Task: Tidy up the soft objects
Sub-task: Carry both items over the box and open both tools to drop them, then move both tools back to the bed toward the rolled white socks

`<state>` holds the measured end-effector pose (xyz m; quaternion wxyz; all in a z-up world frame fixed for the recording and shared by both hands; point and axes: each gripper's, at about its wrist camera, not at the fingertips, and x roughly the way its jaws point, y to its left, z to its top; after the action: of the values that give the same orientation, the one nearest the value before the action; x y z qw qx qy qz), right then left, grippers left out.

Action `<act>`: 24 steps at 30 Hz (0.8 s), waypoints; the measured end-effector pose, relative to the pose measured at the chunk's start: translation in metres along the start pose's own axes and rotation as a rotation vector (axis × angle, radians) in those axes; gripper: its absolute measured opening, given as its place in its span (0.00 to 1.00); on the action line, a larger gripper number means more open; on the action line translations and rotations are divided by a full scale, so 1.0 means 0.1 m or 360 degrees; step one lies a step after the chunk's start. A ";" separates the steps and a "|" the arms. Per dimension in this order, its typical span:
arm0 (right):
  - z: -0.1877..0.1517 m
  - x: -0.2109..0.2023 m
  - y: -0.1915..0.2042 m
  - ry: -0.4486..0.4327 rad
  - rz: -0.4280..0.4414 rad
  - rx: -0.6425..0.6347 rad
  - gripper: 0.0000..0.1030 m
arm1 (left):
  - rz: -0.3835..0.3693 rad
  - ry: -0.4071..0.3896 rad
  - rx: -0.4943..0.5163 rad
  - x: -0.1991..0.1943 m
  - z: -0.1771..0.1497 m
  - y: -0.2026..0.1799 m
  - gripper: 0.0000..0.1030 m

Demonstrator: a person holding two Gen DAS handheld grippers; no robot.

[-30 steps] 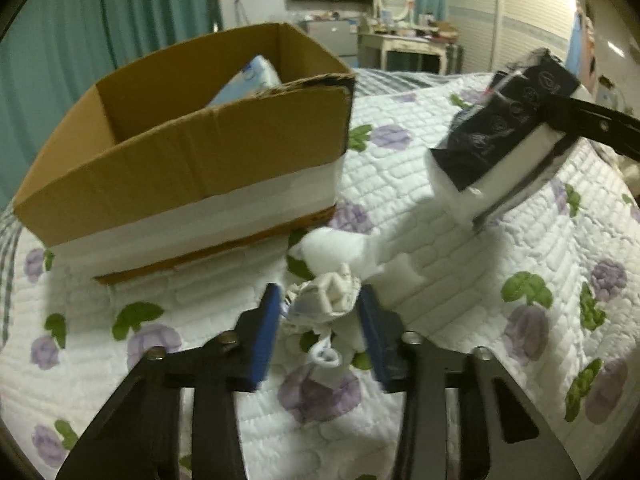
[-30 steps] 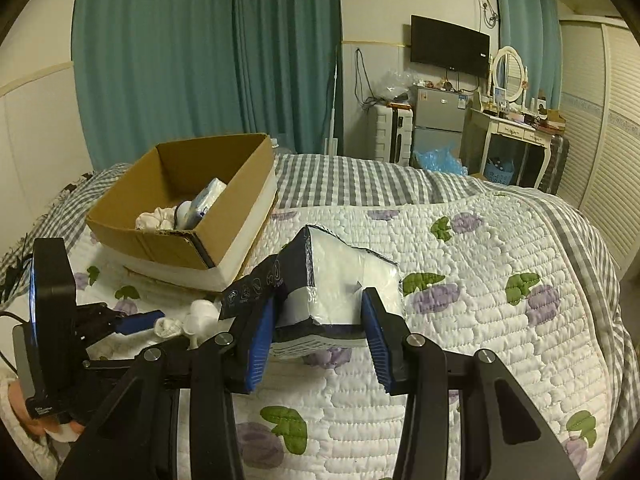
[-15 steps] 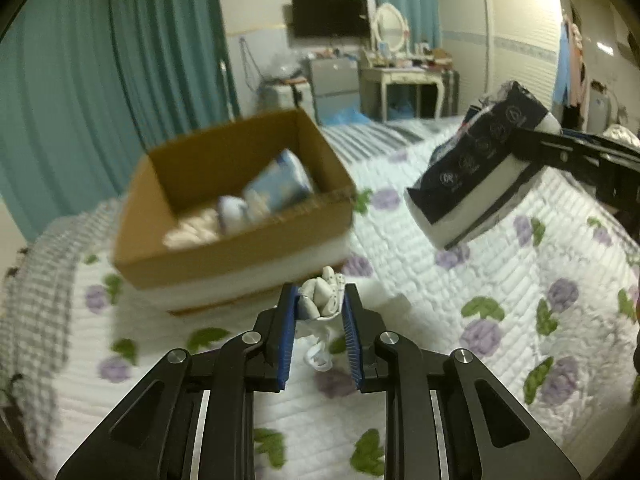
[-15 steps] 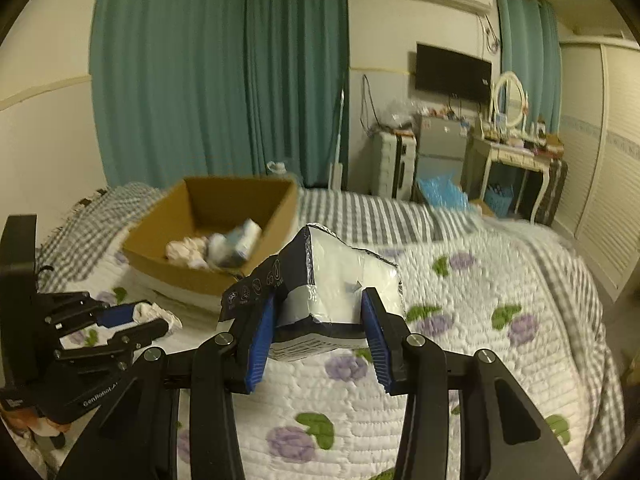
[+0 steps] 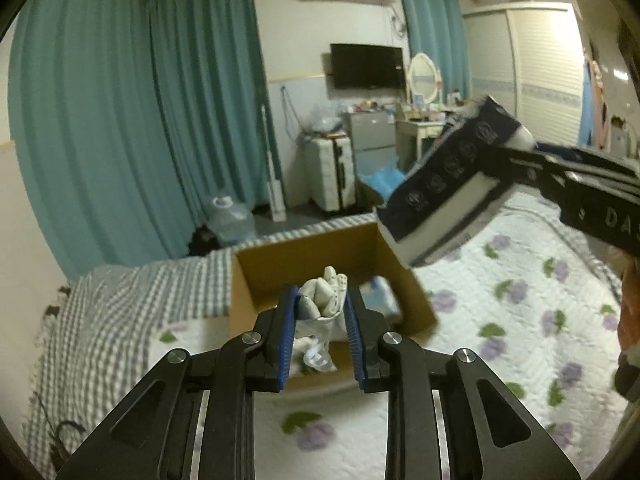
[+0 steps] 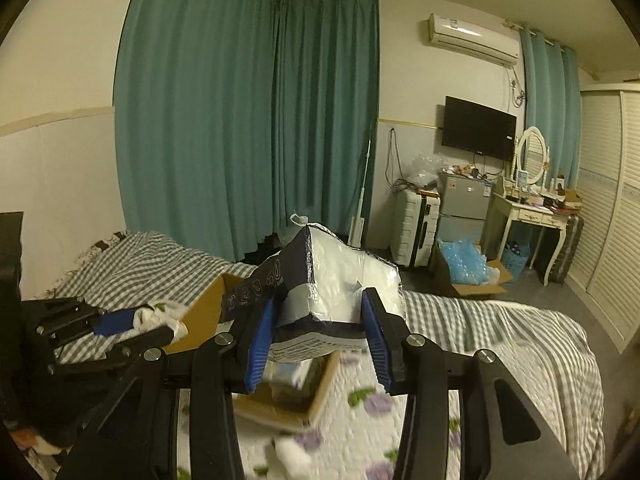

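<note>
Both claws have risen off the bed: left claw [image 5: 320,320] pinches the white cloth bundle [image 5: 324,294] above the cardboard box [image 5: 256,284], right claw [image 6: 318,328] clamps the tissue pack [image 6: 340,280] above it; box contents blurred, mostly hidden.

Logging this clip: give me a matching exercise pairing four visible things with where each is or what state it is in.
Things:
1. white sock bundle
2. dark-and-white tissue pack
3. cardboard box
4. light blue packet

States:
A. sits open on the quilt
B. clamped in the right gripper
C. lies inside the box
D. clamped in the left gripper

Pairs: 1-D, 2-B, 3-A, 4-C
</note>
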<state>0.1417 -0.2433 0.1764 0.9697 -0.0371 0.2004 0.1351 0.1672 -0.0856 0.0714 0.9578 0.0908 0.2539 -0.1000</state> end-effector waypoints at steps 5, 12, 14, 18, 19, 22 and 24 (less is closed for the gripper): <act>0.04 0.70 0.23 0.0050 0.0013 -0.0052 0.41 | 0.0079 0.0026 0.0028 0.43 0.01 0.16 0.30; -0.20 1.43 0.37 0.0136 0.0023 -0.0065 0.42 | 0.0190 0.0086 -0.0034 1.10 -0.15 0.41 0.68; -0.28 1.54 0.36 0.0151 0.0023 -0.0053 0.46 | 0.0180 0.0086 -0.0070 1.19 -0.20 0.49 0.69; -0.36 1.59 0.33 0.0171 0.0019 -0.0009 0.73 | 0.0166 0.0106 -0.0149 1.26 -0.29 0.63 0.69; -0.35 1.55 0.32 0.0163 0.0025 0.0006 0.78 | 0.0177 0.0112 -0.0159 1.27 -0.30 0.64 0.69; -0.27 1.35 0.29 0.0123 -0.0005 0.0008 0.82 | 0.0173 0.0103 -0.0181 1.16 -0.29 0.66 0.69; -0.14 1.12 0.29 0.0072 -0.0022 0.0005 0.88 | 0.0170 0.0077 -0.0187 1.00 -0.24 0.64 0.69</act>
<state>0.2274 -0.1891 0.1182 0.9659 -0.0398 0.2221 0.1271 0.2564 -0.0327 0.0078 0.9589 0.0504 0.2773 -0.0314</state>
